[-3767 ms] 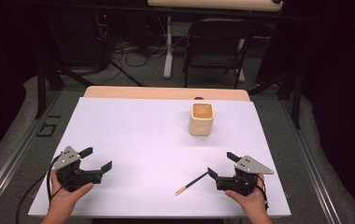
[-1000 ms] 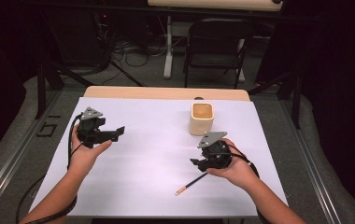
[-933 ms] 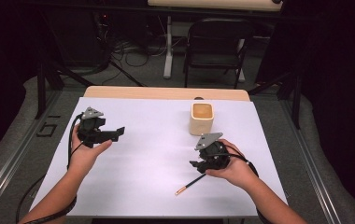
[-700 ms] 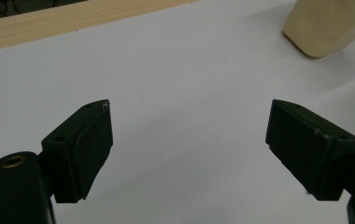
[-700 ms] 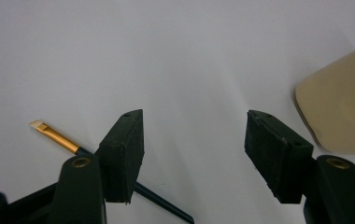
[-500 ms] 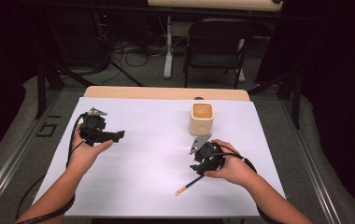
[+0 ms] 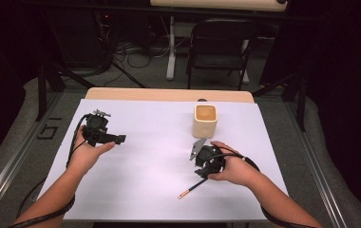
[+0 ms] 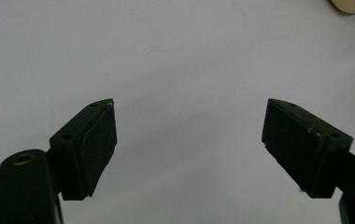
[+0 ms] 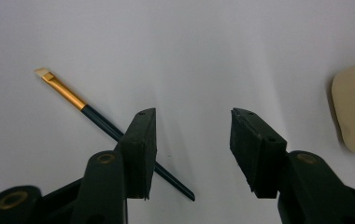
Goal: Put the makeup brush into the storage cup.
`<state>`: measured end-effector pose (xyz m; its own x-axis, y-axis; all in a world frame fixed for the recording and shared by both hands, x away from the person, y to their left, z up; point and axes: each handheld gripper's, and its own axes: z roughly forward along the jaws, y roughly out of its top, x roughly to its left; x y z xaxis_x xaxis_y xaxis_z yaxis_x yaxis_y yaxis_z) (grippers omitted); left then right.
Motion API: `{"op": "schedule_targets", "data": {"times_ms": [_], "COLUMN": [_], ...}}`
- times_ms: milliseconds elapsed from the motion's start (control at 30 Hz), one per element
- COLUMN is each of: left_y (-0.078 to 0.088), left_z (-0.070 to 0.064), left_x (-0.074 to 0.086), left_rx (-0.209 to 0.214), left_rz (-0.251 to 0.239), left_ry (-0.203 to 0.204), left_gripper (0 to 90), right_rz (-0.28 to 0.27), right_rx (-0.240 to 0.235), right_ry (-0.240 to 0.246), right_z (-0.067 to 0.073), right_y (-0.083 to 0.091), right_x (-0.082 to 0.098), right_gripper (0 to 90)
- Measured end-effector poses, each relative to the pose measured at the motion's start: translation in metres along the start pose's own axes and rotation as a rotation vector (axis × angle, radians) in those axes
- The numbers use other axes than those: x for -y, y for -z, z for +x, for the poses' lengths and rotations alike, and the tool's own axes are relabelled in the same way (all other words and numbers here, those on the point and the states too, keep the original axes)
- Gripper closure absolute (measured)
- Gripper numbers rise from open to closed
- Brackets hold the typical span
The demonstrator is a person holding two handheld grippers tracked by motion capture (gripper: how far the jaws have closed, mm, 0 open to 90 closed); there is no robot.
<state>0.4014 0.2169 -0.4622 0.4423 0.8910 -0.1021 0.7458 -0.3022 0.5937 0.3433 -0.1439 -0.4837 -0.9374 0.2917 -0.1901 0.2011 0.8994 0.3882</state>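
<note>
A thin paintbrush with a dark handle, gold ferrule and pale tip lies on the white table near the front. My right gripper is tipped down over the handle's far end. In the right gripper view the jaws are open. The paintbrush runs diagonally behind the left jaw, and its handle end lies in the gap between the jaws. My left gripper is held over the table's left side, apart from the brush. Its jaws are wide open with nothing between them.
A cream square cup stands upright at the back right of the white table, just beyond my right gripper, and shows at the edge as a cream shape. A black chair and cables lie beyond the table.
Both hands came forward from the near edge. Over the last second the right gripper tipped down and moved slightly left onto the brush handle; the left gripper barely moved.
</note>
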Motion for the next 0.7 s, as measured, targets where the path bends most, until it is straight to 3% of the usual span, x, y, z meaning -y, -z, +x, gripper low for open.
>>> {"op": "schedule_targets", "data": {"times_ms": [267, 400, 700], "left_y": [0.001, 0.002, 0.0], "left_z": [0.0, 0.0, 0.0], "left_x": [-0.002, -0.003, -0.003], "left_rx": [-0.006, -0.007, -0.01], "left_rz": [0.015, 0.015, 0.017], "left_ry": [0.001, 0.0, 0.0], "left_gripper": [19.8, 20.4, 21.6], "right_rz": [0.068, 0.102, 0.121], "right_rx": [-0.04, -0.057, -0.076], "right_ry": [0.124, 0.144, 0.186], "right_z": [0.008, 0.011, 0.013], "right_y": [-0.007, -0.01, -0.015], "right_x": [-0.007, -0.01, -0.012], "right_gripper": [56.3, 56.8, 59.0]}}
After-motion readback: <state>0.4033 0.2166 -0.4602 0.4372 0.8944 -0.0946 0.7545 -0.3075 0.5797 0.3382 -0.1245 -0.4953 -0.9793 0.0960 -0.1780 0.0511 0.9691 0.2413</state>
